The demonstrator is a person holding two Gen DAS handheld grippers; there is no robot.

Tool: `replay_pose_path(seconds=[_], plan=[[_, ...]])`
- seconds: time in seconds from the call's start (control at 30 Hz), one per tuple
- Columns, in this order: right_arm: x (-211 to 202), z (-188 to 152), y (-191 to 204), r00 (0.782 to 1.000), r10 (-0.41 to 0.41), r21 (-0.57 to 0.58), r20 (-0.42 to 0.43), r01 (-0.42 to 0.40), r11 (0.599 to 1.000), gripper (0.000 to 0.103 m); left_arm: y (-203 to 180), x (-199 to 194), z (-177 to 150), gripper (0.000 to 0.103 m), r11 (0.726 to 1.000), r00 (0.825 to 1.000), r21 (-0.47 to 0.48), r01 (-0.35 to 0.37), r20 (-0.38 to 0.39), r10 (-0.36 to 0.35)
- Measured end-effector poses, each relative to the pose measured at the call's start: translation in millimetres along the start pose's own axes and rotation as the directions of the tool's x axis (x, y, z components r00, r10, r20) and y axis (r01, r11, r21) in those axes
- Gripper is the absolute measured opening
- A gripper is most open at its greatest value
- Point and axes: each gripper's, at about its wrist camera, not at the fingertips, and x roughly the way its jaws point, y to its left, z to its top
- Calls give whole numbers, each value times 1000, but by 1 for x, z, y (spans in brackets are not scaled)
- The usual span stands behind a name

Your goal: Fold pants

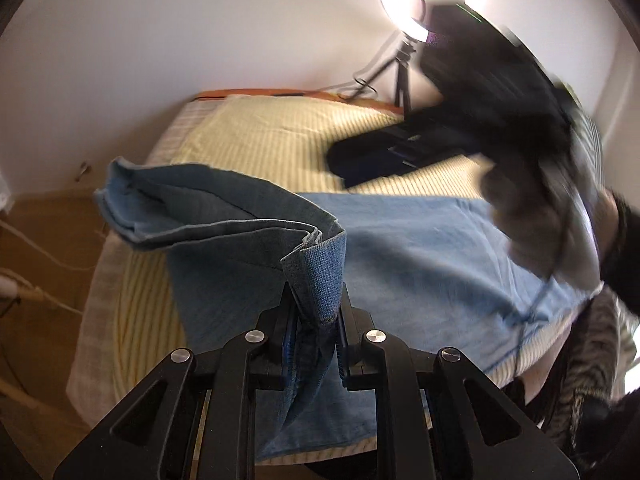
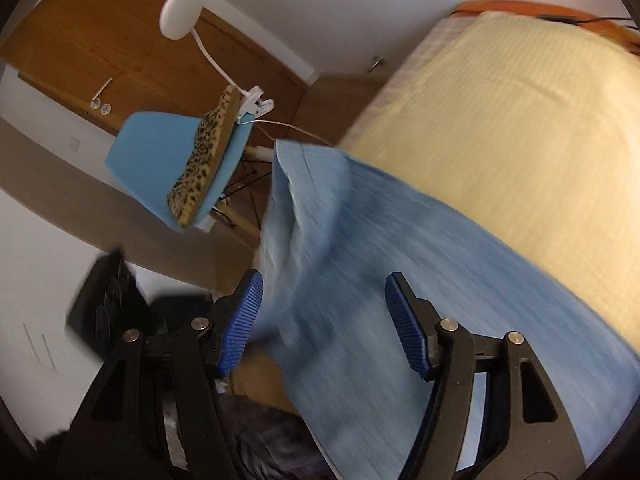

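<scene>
Denim filled both views: the light blue denim pants [image 1: 420, 248] lay spread over the pale yellow ribbed blanket [image 1: 280, 136] on the bed, one end lifted clear of it. We had the left tongs [image 1: 318, 320] clenched on a bunched fold of that raised cloth, its hem hanging out toward the bed's edge. Our right tongs [image 2: 324, 320] stood released, blue ribbed pads [image 2: 406, 328] wide apart, with cloth passing below them but nothing pressed between; both views were smeared with motion.

We judged the risk lay in holding the lifted end by one pinch alone. A pull across could drag the flat part askew or off the blanket's side, and the thick bunch might slip from the pads, dropping the fold crooked before our free tongs caught the other corner.
</scene>
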Motion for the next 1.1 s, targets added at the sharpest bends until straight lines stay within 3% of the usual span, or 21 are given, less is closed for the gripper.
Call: replay_pose_path(seconds=[0.13,0.27,0.4,0.7,0.73,0.77,0.8,0.87,0.97,1.1], plan=[[38,29,28,996,-42,-101,-80,34,994,67,-9,4,-2,15,997,1000,72,-25,-15,26],[68,34,55,975,-142,-235,-168,100,967,67,-17,5,-8,15,990,999,135,-49,-12,51],[89,29,67,951,-210,-315,-225,134,940,67,-16,4,-15,15,993,1000,111,-28,0,28],[126,14,61,903,-327,-383,-278,208,900,67,-18,-7,-33,15,992,997,100,-72,25,70],[127,11,59,903,-330,-384,-275,212,899,66,-18,-9,-35,15,992,997,102,-79,26,77],[130,8,59,903,-332,-389,-271,212,896,57,-20,-8,-37,15,991,996,103,-87,25,85],[132,6,58,902,-335,-394,-271,214,894,38,-22,-7,-38,15,991,996,100,-91,24,89],[131,4,53,909,-320,-367,-268,210,906,21,-26,-4,-42,15,990,995,96,-101,16,100],[117,1,48,937,-270,-322,-222,191,927,15,-32,-6,-45,15,988,993,105,-114,28,112],[71,-5,29,981,-153,-193,-117,128,973,12,-72,-20,-40,15,981,993,157,-109,69,99]])
